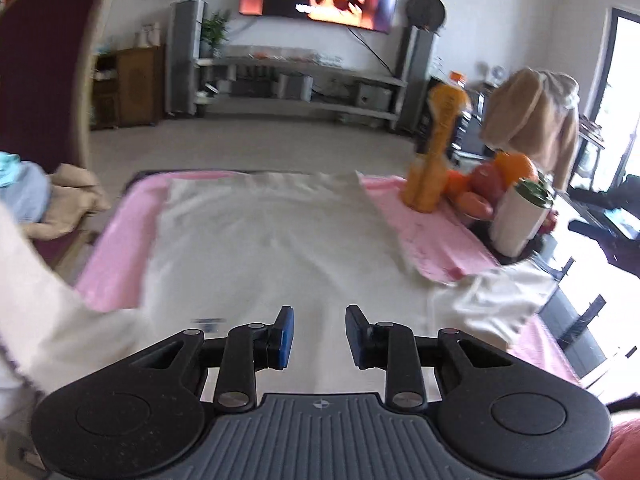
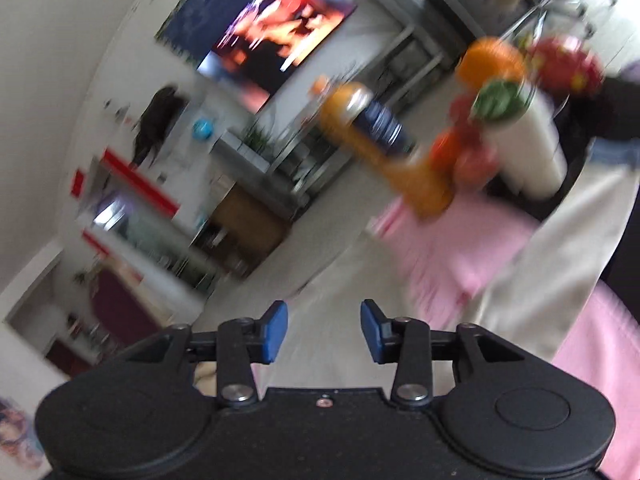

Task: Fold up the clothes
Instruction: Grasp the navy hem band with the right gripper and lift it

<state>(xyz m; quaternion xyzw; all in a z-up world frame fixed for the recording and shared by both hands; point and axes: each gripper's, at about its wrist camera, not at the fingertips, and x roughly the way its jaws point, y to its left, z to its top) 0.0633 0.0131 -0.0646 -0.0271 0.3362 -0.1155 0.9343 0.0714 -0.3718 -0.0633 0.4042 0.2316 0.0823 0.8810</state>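
A white garment (image 1: 264,240) lies spread flat over the pink-covered table (image 1: 120,248), one sleeve (image 1: 492,296) reaching toward the right edge. My left gripper (image 1: 319,334) hovers open just above the garment's near part, nothing between its blue pads (image 1: 285,330). The right wrist view is tilted and blurred. There my right gripper (image 2: 324,330) is open and empty, above the white garment (image 2: 560,264) and the pink cloth (image 2: 460,248).
An orange juice bottle (image 1: 436,148), a white cup with a green lid (image 1: 520,216) and a dish of fruit (image 1: 496,180) stand at the table's right side. A chair with piled clothes (image 1: 52,200) stands left. A beige garment (image 1: 536,120) hangs behind the fruit.
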